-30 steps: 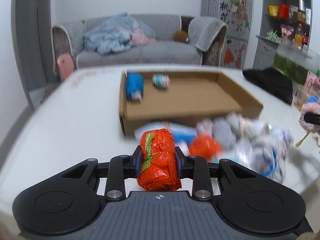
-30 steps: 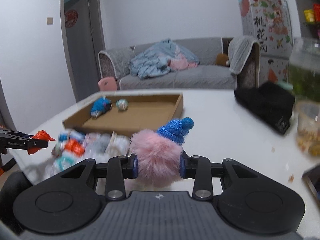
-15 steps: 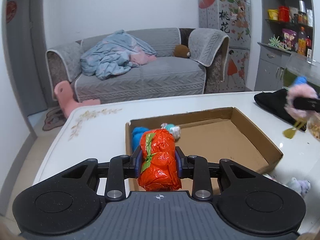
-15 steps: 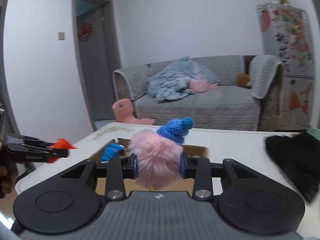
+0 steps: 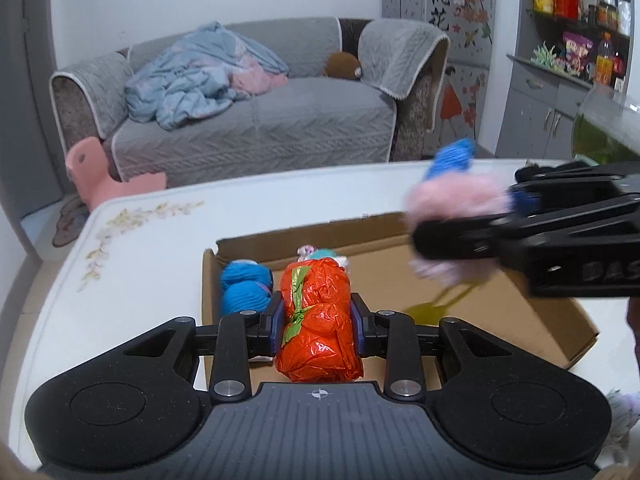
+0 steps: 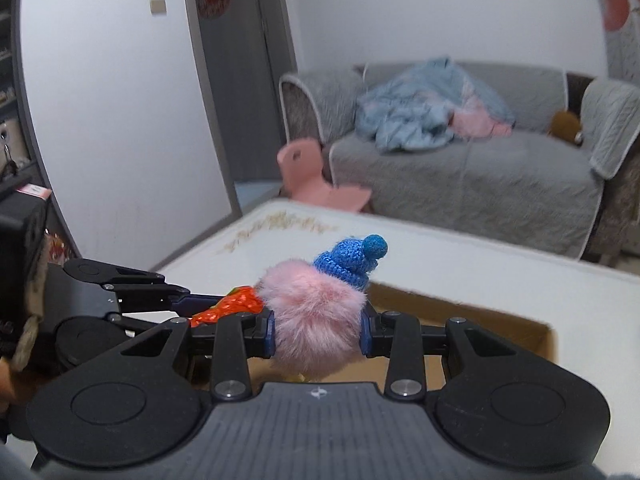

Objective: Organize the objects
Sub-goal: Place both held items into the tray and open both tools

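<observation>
Left gripper [image 5: 318,318] clamped on an orange foil-wrapped bundle [image 5: 318,320], long axis pointing forward along the fingers, green strip down its left face. Held above the near-left part of the cardboard box [image 5: 552,320], which lies straight ahead and below on the white tabletop [image 5: 132,240]. Directly beyond the bundle, already in the box: a blue yarn ball [image 5: 245,290] against the left wall and a small teal-and-white item [image 5: 320,254] just behind. Probably a short lowering and a release, with free floor to the right of the yarn ball.

Right gripper [image 6: 318,334] closed on a pink fluffy pompom [image 6: 316,320] topped by a blue knitted cap [image 6: 352,262]. Seen from the left wrist view, hanging over the right half of the box, with a yellow-green tag [image 5: 430,308] dangling beneath toward the box floor. Both loads over the box; left one nearer the occupied left corner, right one over the open middle. Grippers close to each other, so a risk of bumping if both drop together.

Hard to judge: height of either load above the box floor, since the gripper bodies hide the near wall and the floor below. Right-hand load blurred in the left wrist view. Nature of the teal-and-white item unclear, mostly hidden behind the bundle. In the right wrist view only the far edge of the box showing. Something pale at the lower right edge of the left wrist view, cut off and unidentifiable.
</observation>
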Demonstrator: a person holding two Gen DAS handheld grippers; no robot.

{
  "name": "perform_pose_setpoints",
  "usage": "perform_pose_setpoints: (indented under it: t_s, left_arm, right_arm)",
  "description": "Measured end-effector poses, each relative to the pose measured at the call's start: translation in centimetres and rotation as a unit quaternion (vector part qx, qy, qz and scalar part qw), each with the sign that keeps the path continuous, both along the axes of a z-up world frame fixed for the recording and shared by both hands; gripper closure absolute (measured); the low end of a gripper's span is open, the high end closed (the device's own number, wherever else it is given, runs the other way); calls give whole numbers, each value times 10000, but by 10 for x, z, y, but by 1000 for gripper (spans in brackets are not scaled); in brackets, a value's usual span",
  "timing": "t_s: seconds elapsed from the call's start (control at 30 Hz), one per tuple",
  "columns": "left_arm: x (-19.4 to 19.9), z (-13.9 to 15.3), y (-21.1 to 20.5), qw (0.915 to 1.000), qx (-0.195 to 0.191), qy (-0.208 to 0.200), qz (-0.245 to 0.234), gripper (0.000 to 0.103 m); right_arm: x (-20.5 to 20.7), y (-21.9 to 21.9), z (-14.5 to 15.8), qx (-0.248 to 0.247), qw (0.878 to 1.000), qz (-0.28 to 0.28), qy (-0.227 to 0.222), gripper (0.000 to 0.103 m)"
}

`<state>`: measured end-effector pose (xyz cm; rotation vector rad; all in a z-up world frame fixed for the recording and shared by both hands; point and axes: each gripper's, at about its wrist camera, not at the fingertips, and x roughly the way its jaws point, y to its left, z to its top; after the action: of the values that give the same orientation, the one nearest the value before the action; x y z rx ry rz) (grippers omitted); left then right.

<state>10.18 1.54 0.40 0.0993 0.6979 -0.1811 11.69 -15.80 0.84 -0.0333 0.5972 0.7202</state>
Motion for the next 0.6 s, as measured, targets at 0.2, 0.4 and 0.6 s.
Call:
perform_pose_setpoints:
  t_s: [0.2, 0.4, 0.6]
  left_arm:
    - [15, -21, 6, 9995, 41, 304, 37, 65]
    - [22, -36, 5, 9987, 207, 476, -9, 65]
    - [27, -51, 7, 9976, 256, 637, 44, 65]
  right_arm:
    - [17, 20, -19, -300, 9988, 88, 364, 69]
    - [28, 24, -24, -393, 9975, 95, 586, 69]
    - [42, 37, -29, -465, 9955, 246, 785, 69]
